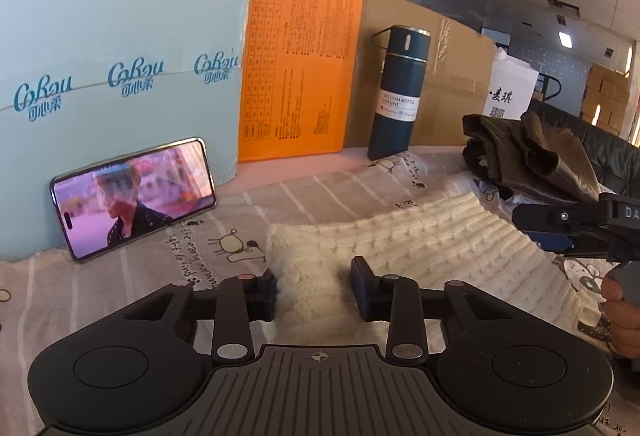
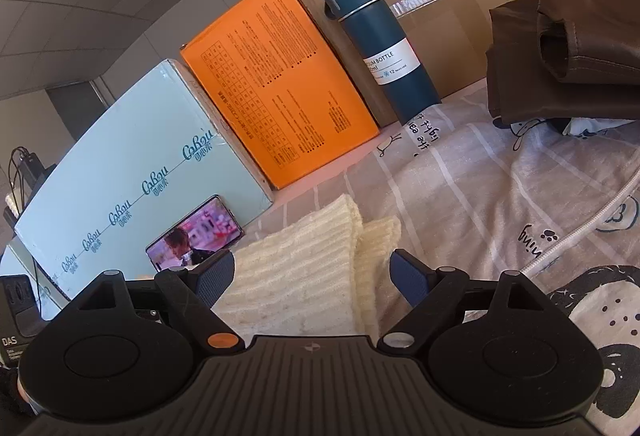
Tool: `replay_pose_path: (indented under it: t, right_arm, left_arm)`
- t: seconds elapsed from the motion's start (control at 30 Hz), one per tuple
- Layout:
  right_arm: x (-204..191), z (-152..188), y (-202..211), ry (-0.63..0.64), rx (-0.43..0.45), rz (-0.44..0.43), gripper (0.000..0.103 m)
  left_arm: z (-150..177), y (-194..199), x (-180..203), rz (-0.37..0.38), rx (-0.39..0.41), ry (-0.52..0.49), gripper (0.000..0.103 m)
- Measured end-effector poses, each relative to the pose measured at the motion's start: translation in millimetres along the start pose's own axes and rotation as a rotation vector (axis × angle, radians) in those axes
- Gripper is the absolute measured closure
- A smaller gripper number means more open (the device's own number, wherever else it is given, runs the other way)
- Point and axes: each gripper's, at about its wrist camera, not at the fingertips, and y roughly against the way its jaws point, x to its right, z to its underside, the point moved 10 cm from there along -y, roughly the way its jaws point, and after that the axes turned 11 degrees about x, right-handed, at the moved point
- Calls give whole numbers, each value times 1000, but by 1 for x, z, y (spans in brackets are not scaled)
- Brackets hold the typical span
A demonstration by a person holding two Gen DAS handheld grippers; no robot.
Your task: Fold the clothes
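A cream knitted garment [image 1: 400, 248] lies folded on the patterned sheet [image 1: 132, 288]. It also shows in the right wrist view [image 2: 296, 268], with a cuff end [image 2: 380, 236] beside the main fold. My left gripper [image 1: 314, 288] straddles a bunched edge of the knit, jaws partly apart with the fabric between them. My right gripper [image 2: 312, 276] is open just above the knit, jaws wide on either side of it. The right gripper's body [image 1: 584, 224] shows at the right edge of the left wrist view. A brown garment [image 1: 532, 156] lies folded at the back right, and also shows in the right wrist view [image 2: 568, 60].
A light blue box [image 1: 112, 76], an orange box [image 1: 296, 68] and a cardboard box [image 1: 448, 84] stand along the back. A phone [image 1: 132, 196] leans on the blue box. A dark blue vacuum bottle [image 1: 396, 96] stands by the cardboard. A white cord [image 2: 580, 228] crosses the sheet at right.
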Motion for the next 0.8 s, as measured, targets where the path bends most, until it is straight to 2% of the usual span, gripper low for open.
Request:
replay_pose_path:
  t: [0.07,0.37,0.8]
  right_arm:
    - [1,2,-1,12,-4,9,19]
    - [-1,15,-13,95,-74,42,18]
    - [-17,19,-4,147,-86,36,16]
  left_arm:
    - [-6,10,8,20,37,-16,86]
    - [-17,47,38,91,141,-72,89]
    - [-8,83,63,155,163,-125,90]
